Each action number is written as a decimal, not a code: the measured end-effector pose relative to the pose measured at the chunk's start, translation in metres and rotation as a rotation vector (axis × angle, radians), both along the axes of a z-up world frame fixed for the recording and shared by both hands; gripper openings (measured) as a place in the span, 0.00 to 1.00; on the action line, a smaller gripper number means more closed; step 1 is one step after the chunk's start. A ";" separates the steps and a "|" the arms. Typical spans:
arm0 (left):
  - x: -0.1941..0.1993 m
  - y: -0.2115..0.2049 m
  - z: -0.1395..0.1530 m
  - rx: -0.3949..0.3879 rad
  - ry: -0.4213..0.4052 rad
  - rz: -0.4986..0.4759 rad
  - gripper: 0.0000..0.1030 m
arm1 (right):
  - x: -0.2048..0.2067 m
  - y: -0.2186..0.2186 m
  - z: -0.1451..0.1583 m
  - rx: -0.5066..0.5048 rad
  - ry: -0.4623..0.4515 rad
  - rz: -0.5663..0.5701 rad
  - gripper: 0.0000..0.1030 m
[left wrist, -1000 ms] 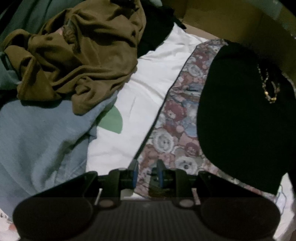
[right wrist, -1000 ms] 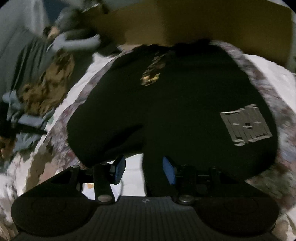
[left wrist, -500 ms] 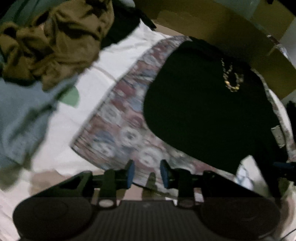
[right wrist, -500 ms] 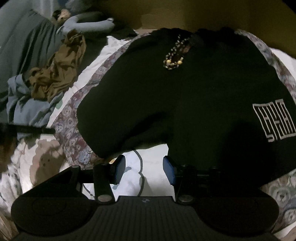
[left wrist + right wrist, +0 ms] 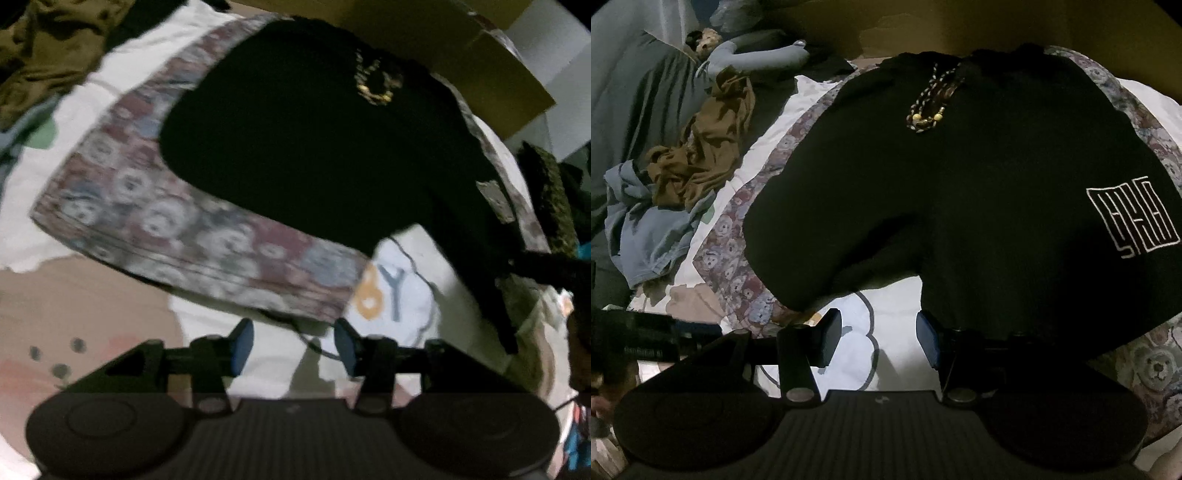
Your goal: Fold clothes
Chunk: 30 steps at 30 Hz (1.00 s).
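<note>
Bed sheet (image 5: 849, 354), white with cartoon prints, fills the lower middle of both views and carries everything else. Floral teddy-print cloth (image 5: 155, 218) lies flat on it, running from frame left to lower centre in the left wrist view.

Black shorts (image 5: 960, 184) lie spread on top of that cloth and take up the centre of the right wrist view: waistband at the upper edge, two leg openings toward the camera, white logo (image 5: 1132, 218) at the right, beaded drawstring (image 5: 929, 107) near the top centre. Judgement: soft, fairly thick knit, light, limp; will drape and sag when lifted, no stiffness to hold a crease. Not fragile. Beads may swing and catch.

Brown garment (image 5: 705, 144) and blue garment (image 5: 653, 229) sit crumpled at frame left, well apart from the shorts.

Right tongs (image 5: 879, 339): jaws wide apart, nothing between them, low over the sheet, just in front of the crotch notch between the legs. Left tongs (image 5: 295, 345): also spread open and empty, just short of the floral cloth's near edge.

Hold points, as judged: hem of a leg or a waistband corner, pinching both layers together; seams give the firmest bite. A pinch mid-panel would likely lift only one layer.
</note>
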<state>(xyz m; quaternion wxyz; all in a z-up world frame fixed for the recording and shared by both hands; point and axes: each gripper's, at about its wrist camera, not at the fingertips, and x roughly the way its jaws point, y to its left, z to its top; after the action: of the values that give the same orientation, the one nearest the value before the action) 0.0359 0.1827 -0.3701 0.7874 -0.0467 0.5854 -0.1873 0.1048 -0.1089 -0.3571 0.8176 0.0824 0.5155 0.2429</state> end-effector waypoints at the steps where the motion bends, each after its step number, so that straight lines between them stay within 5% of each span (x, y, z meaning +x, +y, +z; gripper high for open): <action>1: -0.001 -0.003 -0.002 -0.008 0.006 -0.003 0.50 | 0.000 0.000 -0.001 -0.002 0.000 -0.002 0.51; 8: -0.003 -0.024 -0.015 -0.025 0.025 -0.022 0.50 | 0.000 -0.003 -0.001 -0.001 -0.002 -0.013 0.51; 19: 0.012 -0.025 0.012 -0.040 -0.138 -0.049 0.50 | 0.002 -0.007 -0.008 -0.010 0.011 -0.030 0.51; 25: 0.027 -0.022 0.001 -0.037 -0.146 -0.019 0.50 | 0.000 -0.004 -0.008 -0.011 0.009 -0.010 0.51; 28: 0.033 -0.021 -0.003 -0.058 -0.131 -0.014 0.41 | -0.001 -0.005 -0.010 -0.013 0.019 -0.010 0.51; 30: 0.037 -0.017 -0.006 -0.087 -0.105 0.013 0.11 | -0.001 -0.005 -0.011 -0.014 0.022 -0.012 0.51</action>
<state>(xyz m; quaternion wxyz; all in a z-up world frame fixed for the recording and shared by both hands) 0.0730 0.1661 -0.3758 0.8156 -0.0746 0.5342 -0.2095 0.1035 -0.1136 -0.3682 0.8139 0.0824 0.5256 0.2336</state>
